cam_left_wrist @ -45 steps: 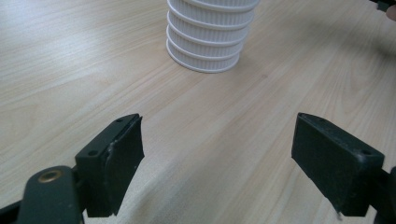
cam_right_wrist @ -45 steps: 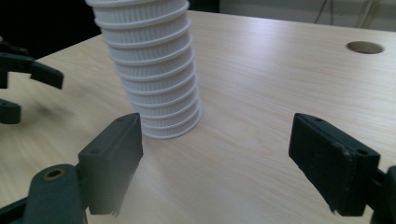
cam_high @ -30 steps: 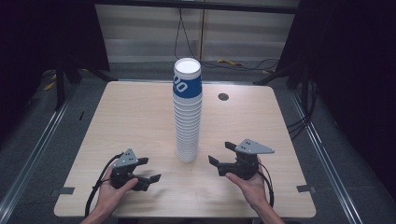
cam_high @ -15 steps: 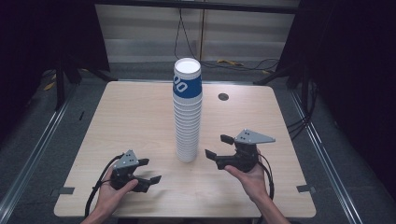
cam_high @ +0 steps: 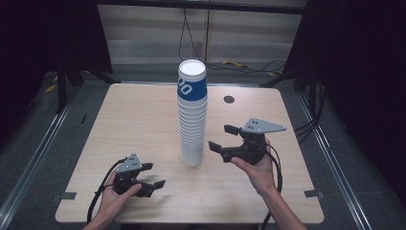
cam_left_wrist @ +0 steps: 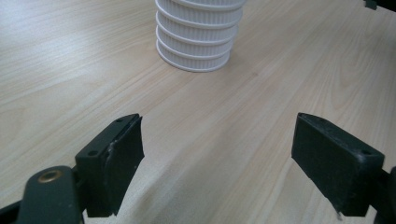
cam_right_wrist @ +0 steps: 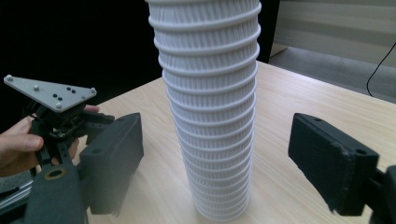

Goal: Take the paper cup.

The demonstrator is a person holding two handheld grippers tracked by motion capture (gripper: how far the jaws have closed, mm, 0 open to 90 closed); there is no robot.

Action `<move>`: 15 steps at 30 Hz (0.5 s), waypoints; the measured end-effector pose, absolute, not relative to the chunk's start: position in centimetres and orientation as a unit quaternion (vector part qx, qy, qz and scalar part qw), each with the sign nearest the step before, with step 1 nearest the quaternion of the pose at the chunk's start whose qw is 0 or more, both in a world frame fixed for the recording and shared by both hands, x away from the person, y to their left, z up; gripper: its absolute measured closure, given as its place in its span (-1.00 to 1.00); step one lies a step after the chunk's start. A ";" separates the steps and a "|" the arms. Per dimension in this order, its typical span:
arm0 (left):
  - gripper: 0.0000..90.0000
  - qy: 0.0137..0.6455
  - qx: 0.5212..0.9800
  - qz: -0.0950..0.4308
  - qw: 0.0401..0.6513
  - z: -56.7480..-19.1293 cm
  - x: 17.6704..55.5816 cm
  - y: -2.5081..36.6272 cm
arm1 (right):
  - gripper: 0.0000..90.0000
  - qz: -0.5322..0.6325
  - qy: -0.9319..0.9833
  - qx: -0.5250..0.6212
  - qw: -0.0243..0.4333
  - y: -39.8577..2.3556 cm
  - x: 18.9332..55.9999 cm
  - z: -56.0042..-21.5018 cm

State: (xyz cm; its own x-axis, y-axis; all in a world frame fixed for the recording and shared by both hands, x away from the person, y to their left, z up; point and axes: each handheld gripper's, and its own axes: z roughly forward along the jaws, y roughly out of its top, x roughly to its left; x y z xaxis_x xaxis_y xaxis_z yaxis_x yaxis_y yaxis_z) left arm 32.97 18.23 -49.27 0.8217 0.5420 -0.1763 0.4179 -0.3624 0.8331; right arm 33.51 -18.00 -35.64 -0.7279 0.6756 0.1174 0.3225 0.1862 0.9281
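Note:
A tall stack of white ribbed paper cups (cam_high: 192,120), its top cup banded in blue, stands upright in the middle of the wooden table (cam_high: 143,115). My right gripper (cam_high: 224,138) is lifted off the table just right of the stack, open, jaws facing the stack at about a third of its height. In the right gripper view the stack (cam_right_wrist: 210,116) stands between and beyond the two jaws. My left gripper (cam_high: 154,175) rests low near the front left, open and empty. The stack's base (cam_left_wrist: 196,44) lies ahead of it in the left gripper view.
A small dark round hole (cam_high: 229,99) sits in the table behind the stack on the right. Cables (cam_high: 191,33) run over the floor at the back. Metal rails (cam_high: 28,163) flank the table on both sides.
My right gripper has risen off the table and moved left and forward toward the cup stack. The left gripper has stayed in place.

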 end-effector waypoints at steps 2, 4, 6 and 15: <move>-0.63 0.290 0.823 0.063 0.483 -49.3 33.0 18.2 | -0.63 0.548 0.753 0.330 0.155 -17.9 33.7 -35.3; -0.63 0.290 0.823 0.062 0.484 -49.3 33.0 18.2 | -0.63 0.549 0.754 0.328 0.152 -17.9 33.8 -34.9; -0.63 0.290 0.822 0.063 0.485 -49.2 33.0 18.2 | -0.63 0.549 0.755 0.325 0.152 -17.9 33.8 -34.7; -0.63 0.285 0.820 0.066 0.492 -49.1 32.9 18.0 | -0.45 0.571 0.749 0.304 0.145 -17.9 34.1 -33.2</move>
